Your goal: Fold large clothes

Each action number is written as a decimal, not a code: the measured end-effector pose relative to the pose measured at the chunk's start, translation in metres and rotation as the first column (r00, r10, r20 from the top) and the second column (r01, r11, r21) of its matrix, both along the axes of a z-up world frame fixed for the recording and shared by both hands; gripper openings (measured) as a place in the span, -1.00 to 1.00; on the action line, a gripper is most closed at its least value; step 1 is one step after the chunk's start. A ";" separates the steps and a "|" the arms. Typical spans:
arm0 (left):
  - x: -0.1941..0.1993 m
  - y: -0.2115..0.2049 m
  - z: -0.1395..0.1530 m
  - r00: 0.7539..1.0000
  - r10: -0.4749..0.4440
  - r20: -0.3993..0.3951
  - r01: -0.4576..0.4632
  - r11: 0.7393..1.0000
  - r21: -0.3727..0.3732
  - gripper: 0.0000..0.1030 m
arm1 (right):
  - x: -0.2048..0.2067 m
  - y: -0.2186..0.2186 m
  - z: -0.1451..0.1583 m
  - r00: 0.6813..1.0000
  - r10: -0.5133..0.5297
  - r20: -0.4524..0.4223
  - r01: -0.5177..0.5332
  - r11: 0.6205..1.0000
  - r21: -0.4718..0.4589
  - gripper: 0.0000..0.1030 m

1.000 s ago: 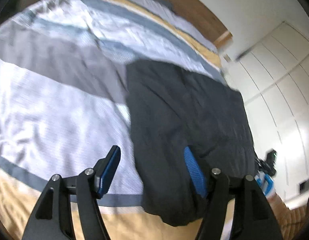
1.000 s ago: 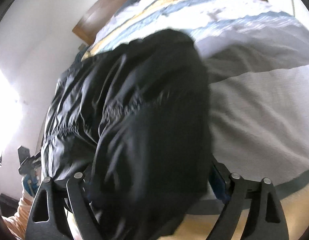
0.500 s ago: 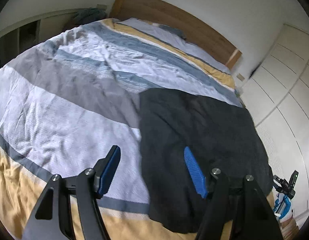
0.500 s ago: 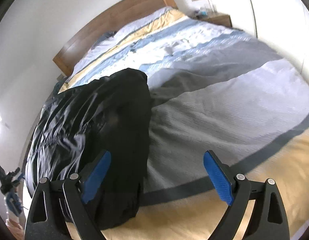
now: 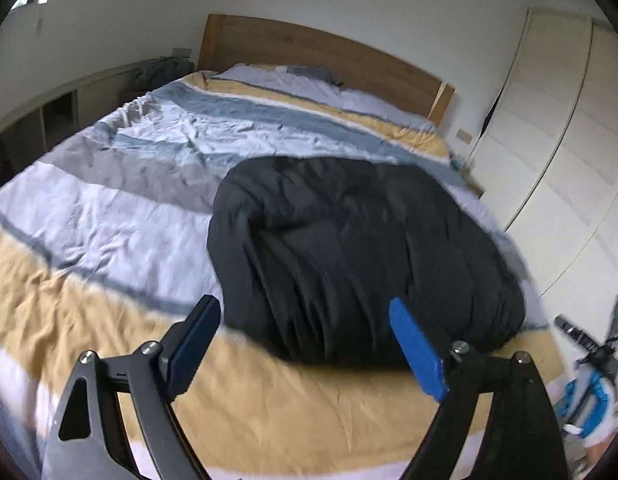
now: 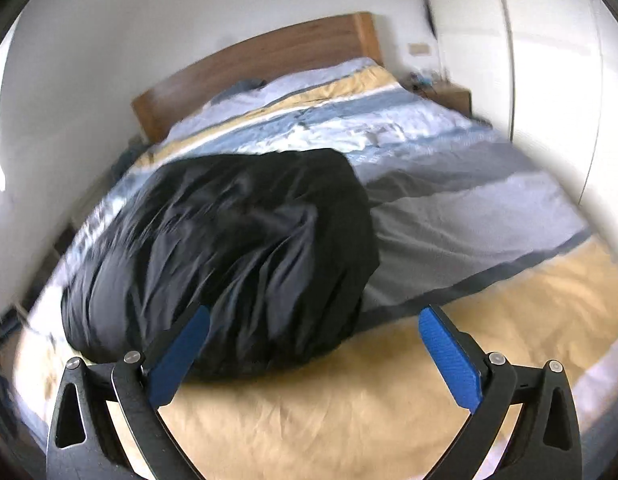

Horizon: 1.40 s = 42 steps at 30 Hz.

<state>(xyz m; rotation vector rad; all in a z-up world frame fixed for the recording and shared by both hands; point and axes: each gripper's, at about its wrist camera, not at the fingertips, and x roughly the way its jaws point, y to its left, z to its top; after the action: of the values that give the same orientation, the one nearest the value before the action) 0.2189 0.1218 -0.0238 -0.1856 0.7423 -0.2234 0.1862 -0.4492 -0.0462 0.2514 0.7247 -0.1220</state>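
Observation:
A large black garment (image 5: 349, 248) lies folded in a thick rounded pile on the striped bedcover (image 5: 121, 216), toward the bed's right side in the left wrist view. It also shows in the right wrist view (image 6: 229, 248), toward the left. My left gripper (image 5: 305, 344) is open and empty, held back above the yellow stripe in front of the garment. My right gripper (image 6: 313, 352) is open and empty, also back from the garment's near edge.
The wooden headboard (image 5: 321, 56) stands at the far end. White wardrobe doors (image 5: 569, 152) run along the right of the bed. Low shelving (image 5: 49, 120) lines the left wall. A bedside table (image 6: 449, 96) stands by the headboard. A stand with blue parts (image 5: 589, 384) sits at the right.
Both grippers have pulled back and up from the garment. The right gripper, which was around the fabric, has let go and opened wide. The garment now rests on the bed.

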 end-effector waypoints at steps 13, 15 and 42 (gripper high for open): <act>-0.116 -0.052 0.012 0.991 0.127 0.052 -0.134 0.977 0.163 0.67 | -0.091 0.092 0.033 0.997 0.053 0.055 -0.052 0.999 -0.017 0.99; -0.127 -0.055 0.016 0.987 0.147 0.066 -0.157 0.970 0.188 0.67 | -0.101 0.097 0.037 0.997 0.050 0.057 -0.049 0.999 -0.024 0.99; -0.219 -0.051 0.076 0.951 0.152 0.271 -0.200 0.967 0.160 0.67 | -0.170 0.119 0.090 0.982 0.040 0.182 -0.021 0.994 -0.105 0.99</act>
<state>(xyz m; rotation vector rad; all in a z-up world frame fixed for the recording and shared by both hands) 0.0003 0.0710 0.0518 -0.0434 0.4812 -0.0052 0.0163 -0.3306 0.0437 0.1508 0.5365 -0.1050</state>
